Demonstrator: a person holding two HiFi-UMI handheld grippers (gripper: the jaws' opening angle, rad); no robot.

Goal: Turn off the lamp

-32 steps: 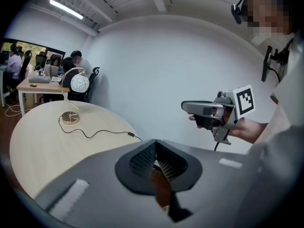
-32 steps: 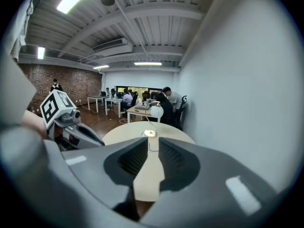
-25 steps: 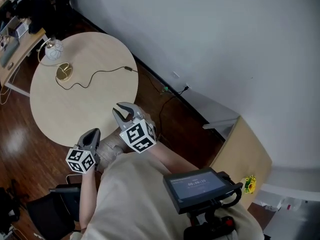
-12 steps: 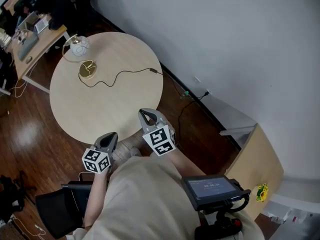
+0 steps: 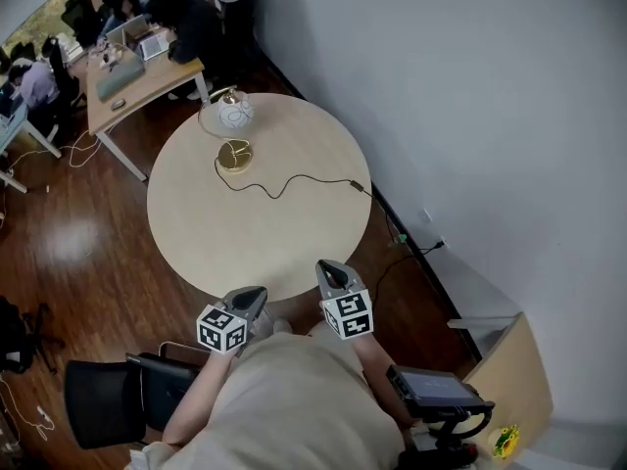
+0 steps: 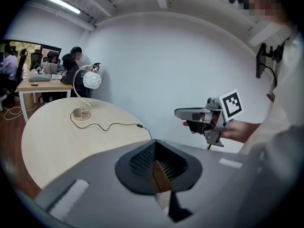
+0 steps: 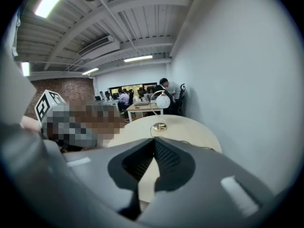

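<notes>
The lamp stands at the far side of the round table (image 5: 245, 233), with a white globe shade (image 5: 235, 114) on a curved stem and a gold base (image 5: 233, 154). Its black cable runs right across the tabletop to an inline switch (image 5: 356, 185). The left gripper view shows the shade (image 6: 92, 80), base (image 6: 81, 113) and switch (image 6: 140, 126). My left gripper (image 5: 253, 297) and right gripper (image 5: 328, 270) hover at the table's near edge, far from the lamp. Both are shut on nothing. From the right gripper (image 7: 154, 139) the lamp (image 7: 163, 100) lies straight ahead.
A white wall runs along the right. Desks (image 5: 147, 71) with seated people stand beyond the table at the back left. A black chair (image 5: 108, 399) sits at the lower left, a wooden cabinet (image 5: 509, 380) at the lower right. A cord lies on the dark wood floor by the wall (image 5: 411, 248).
The right gripper's jaws went from open to shut with nothing between them. Both grippers sank and shifted along the table's edge, so the lamp now lies straight ahead across the table.
</notes>
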